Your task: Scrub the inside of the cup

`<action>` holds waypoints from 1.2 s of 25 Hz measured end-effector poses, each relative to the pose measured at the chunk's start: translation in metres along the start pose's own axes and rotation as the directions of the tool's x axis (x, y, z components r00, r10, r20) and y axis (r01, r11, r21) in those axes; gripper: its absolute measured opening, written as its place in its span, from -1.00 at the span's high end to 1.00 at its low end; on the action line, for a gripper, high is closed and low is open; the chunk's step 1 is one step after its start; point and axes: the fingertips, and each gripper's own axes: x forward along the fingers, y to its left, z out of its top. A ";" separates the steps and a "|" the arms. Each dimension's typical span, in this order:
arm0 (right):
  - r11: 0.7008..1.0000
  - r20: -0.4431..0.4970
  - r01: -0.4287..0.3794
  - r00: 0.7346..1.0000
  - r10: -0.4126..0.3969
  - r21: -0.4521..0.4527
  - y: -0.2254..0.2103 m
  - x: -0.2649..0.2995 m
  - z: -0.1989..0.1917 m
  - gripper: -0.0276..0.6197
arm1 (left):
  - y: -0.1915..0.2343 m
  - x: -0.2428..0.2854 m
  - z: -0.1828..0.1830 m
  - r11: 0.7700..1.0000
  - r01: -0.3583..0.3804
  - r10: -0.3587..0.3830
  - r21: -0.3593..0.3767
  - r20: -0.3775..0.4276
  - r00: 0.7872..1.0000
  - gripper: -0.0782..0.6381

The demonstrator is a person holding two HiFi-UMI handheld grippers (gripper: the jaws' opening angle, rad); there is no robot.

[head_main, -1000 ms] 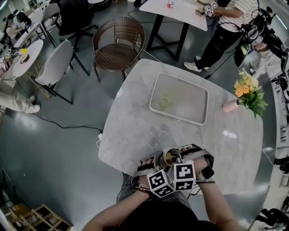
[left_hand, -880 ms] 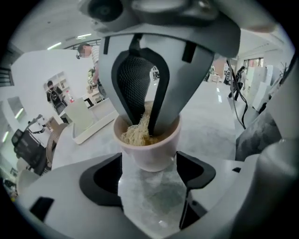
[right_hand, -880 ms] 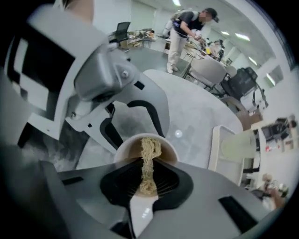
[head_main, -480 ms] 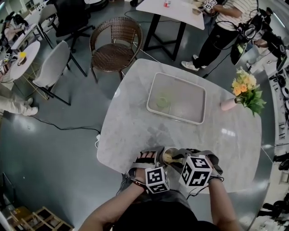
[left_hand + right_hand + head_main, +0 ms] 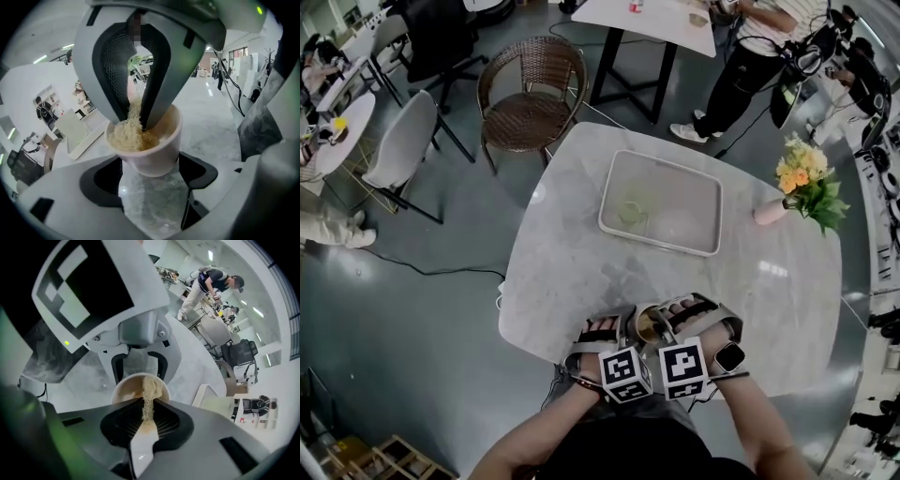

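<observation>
A white cup (image 5: 649, 323) is near the marble table's (image 5: 581, 272) front edge. My left gripper (image 5: 635, 328) has the cup (image 5: 152, 152) between its two black pads, which press on its sides while the jaws are closing. My right gripper (image 5: 671, 317) comes in from above, shut on a pale fibrous scrubber (image 5: 127, 133). The scrubber (image 5: 149, 397) reaches down into the cup (image 5: 123, 389) and fills much of its mouth. In the right gripper view my right gripper (image 5: 146, 414) pinches the scrubber, and the left gripper (image 5: 139, 357) stands behind the cup. The cup's bottom is hidden.
A white tray (image 5: 694, 183) lies at mid-table with a greenish thing (image 5: 630, 208) in it. A pink vase of flowers (image 5: 802, 186) stands at the right edge. A wicker chair (image 5: 530, 89) and a standing person (image 5: 750, 56) are beyond the table.
The right gripper's marker cube swung out to the right and came back beside the left one. The cup has stayed between the left jaws with the scrubber in it.
</observation>
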 end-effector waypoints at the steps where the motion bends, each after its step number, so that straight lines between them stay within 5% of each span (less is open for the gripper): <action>1: 1.000 -0.020 -0.007 1.000 0.007 0.016 0.001 0.003 -0.001 0.73 | 0.000 -0.001 0.000 1.000 -0.008 0.008 0.007 -0.003 1.000 -0.29; 5: 0.973 -0.061 -0.117 0.989 0.132 0.200 0.010 0.010 -0.010 0.73 | 0.000 -0.002 -0.003 0.997 -0.057 0.058 0.053 -0.011 0.998 -0.10; 12: 0.852 0.173 -0.317 0.948 0.268 0.417 0.012 -0.011 0.001 0.73 | 0.001 0.000 -0.004 0.997 -0.050 0.051 0.051 -0.017 0.999 -0.06; 25: 0.815 0.256 -0.243 0.959 0.121 0.526 -0.012 -0.073 -0.003 0.73 | 0.008 -0.004 -0.005 0.997 -0.015 0.016 0.073 -0.015 1.000 -0.06; 30: 0.763 0.270 -0.166 0.963 -0.011 0.625 -0.018 -0.093 -0.002 0.73 | 0.014 -0.018 -0.009 0.997 -0.019 0.018 0.078 0.014 1.000 -0.06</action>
